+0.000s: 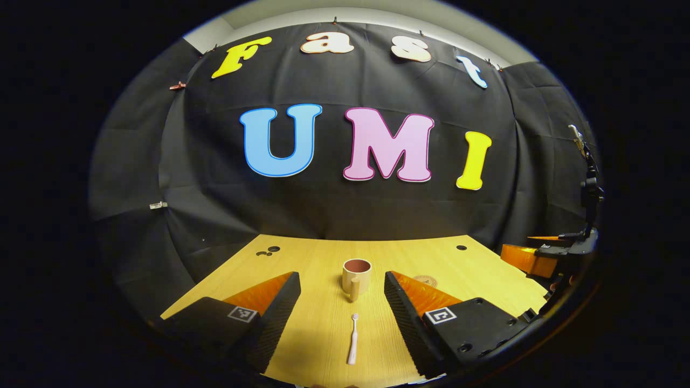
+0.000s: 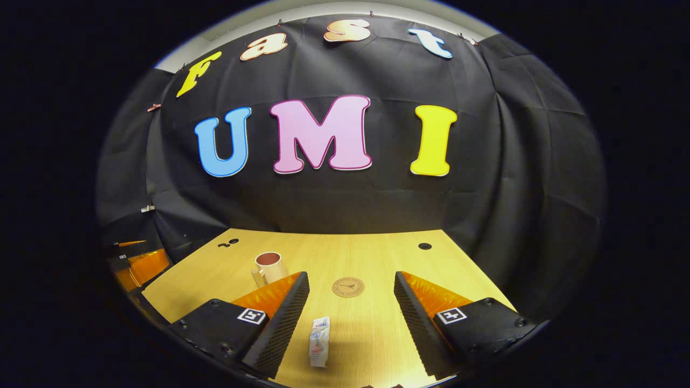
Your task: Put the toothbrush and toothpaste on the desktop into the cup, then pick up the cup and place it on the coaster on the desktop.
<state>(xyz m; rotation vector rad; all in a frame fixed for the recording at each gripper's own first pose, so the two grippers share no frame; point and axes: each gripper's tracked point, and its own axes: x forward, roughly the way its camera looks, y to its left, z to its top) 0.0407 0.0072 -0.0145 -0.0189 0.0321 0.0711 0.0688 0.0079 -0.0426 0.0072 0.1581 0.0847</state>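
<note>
A beige cup point(image 1: 356, 278) with a dark red inside stands upright on the wooden desktop point(image 1: 318, 323), handle toward me. A pale pink toothbrush point(image 1: 353, 339) lies in front of it, between the fingers of my left gripper point(image 1: 342, 284), which is open and holds nothing. In the right gripper view a small white toothpaste tube point(image 2: 319, 342) lies between the fingers of my open right gripper point(image 2: 351, 281). A round brown coaster point(image 2: 348, 286) lies beyond the tube, and the cup point(image 2: 269, 267) stands to its left. The coaster point(image 1: 426, 280) peeks out by the left gripper's right finger.
The other gripper point(image 1: 544, 256) sits at the desk's right edge in the left gripper view. Small dark holes point(image 2: 425, 246) mark the desktop's far corners. Black cloth walls close the booth behind and at both sides.
</note>
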